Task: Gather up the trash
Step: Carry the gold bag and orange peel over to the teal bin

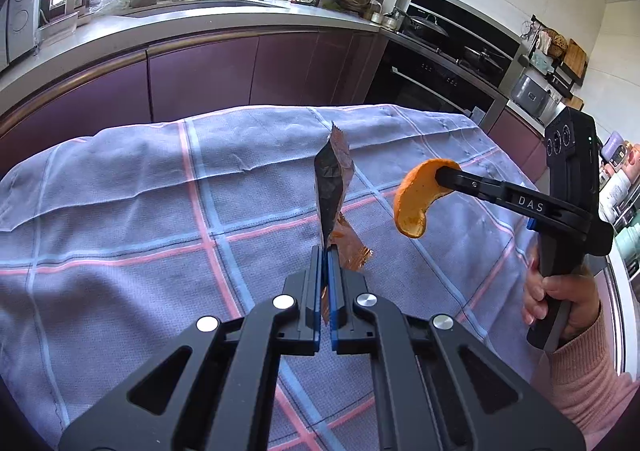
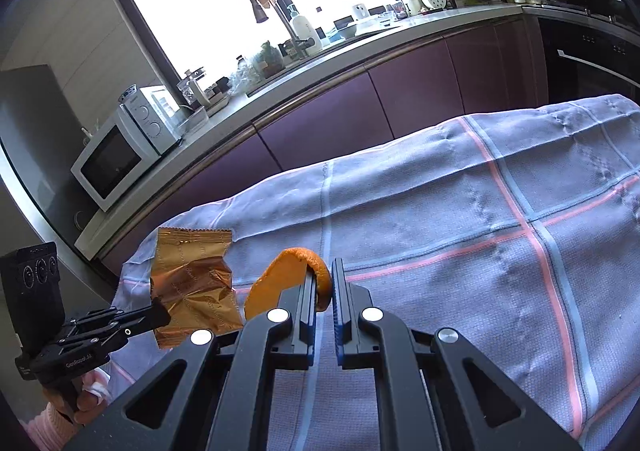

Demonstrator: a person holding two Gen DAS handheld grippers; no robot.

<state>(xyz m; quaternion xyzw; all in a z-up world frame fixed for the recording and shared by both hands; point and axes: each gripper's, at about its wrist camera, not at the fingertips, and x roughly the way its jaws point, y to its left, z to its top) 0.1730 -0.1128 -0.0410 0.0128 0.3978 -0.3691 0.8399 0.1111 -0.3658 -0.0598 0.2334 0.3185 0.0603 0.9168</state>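
While the left gripper (image 1: 325, 249) is clamped tight on a crinkled copper foil wrapper (image 1: 334, 187) raised above the checked tablecloth (image 1: 120, 211), the right gripper (image 2: 322, 283) pinches a curled orange peel (image 2: 280, 275), also clear of the cloth.

One crinkled gold foil snack wrapper (image 2: 194, 283) — one curled orange peel (image 1: 416, 201). One checked lavender tablecloth with pink and blue stripes (image 1: 160, 191). Two black two-finger grippers — left (image 1: 325, 249), right (image 2: 332, 271). One white microwave (image 2: 114, 161).
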